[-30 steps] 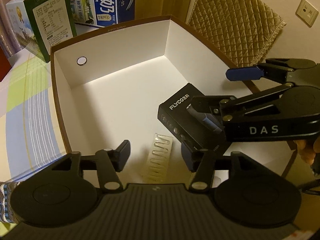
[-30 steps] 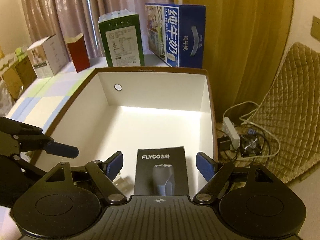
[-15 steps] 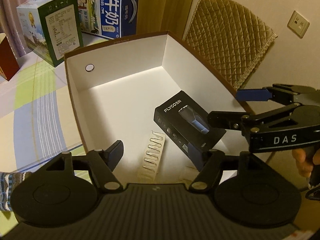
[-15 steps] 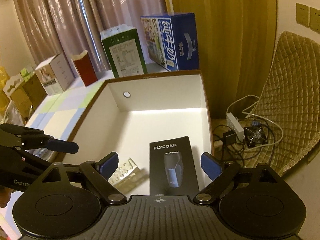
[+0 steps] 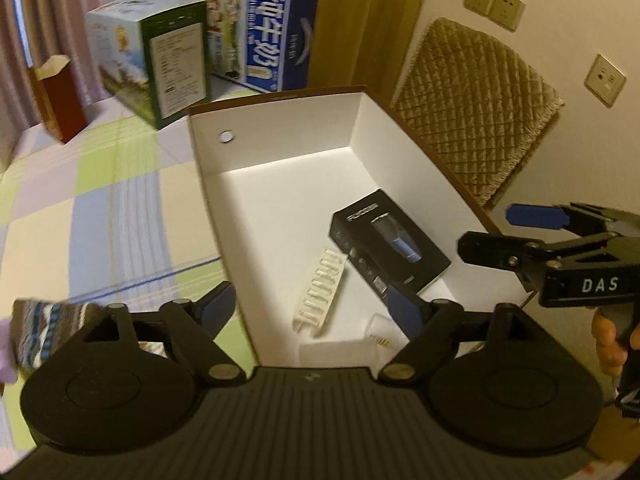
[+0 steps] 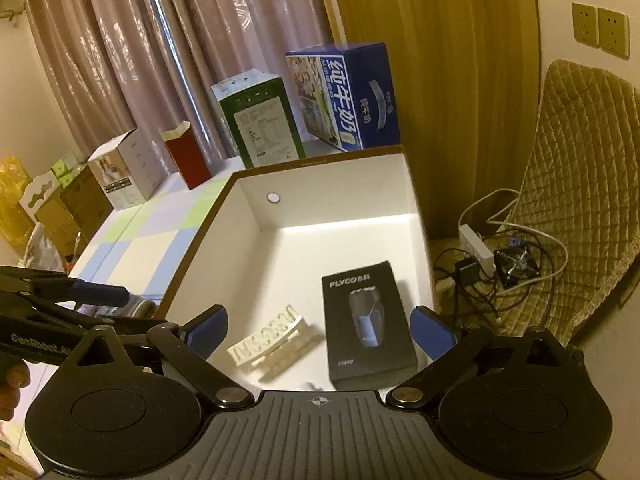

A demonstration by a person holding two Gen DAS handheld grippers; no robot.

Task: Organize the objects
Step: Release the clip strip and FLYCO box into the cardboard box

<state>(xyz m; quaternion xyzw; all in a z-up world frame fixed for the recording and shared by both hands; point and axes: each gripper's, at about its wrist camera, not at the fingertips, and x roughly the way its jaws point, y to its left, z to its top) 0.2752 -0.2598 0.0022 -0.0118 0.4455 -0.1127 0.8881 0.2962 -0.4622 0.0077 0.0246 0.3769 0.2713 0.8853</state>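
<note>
The shaver box point(image 6: 367, 320) lies flat on the floor of the open carton point(image 6: 256, 216), toward its right wall, with the clear clip tray point(image 6: 276, 340) just beside it on the left. A small clear piece point(image 5: 380, 334) sits at the carton's near edge. Nothing is in either tool: the right gripper point(image 6: 320, 326) has just been opening and its jaws stand wide above the shaver box, apart from it; the left gripper point(image 5: 312, 306) has likewise just been opening, one finger over the tablecloth point(image 5: 100, 208), the other over the carton, with nothing between.

The placing looks done, so the risks lie in the way out and in the next pick. The left gripper straddles the carton's near-left wall; a careless sideways move could catch that rim and shove or tip the carton, which stands close to the table's right edge, above the cables point(image 6: 480, 276) on the floor. The light clip tray could be flicked by a low finger. The striped cloth point(image 5: 44, 332) by the left gripper, if it is next, is soft and may slip or drag. The two grippers are near each other and could knock together.
</note>
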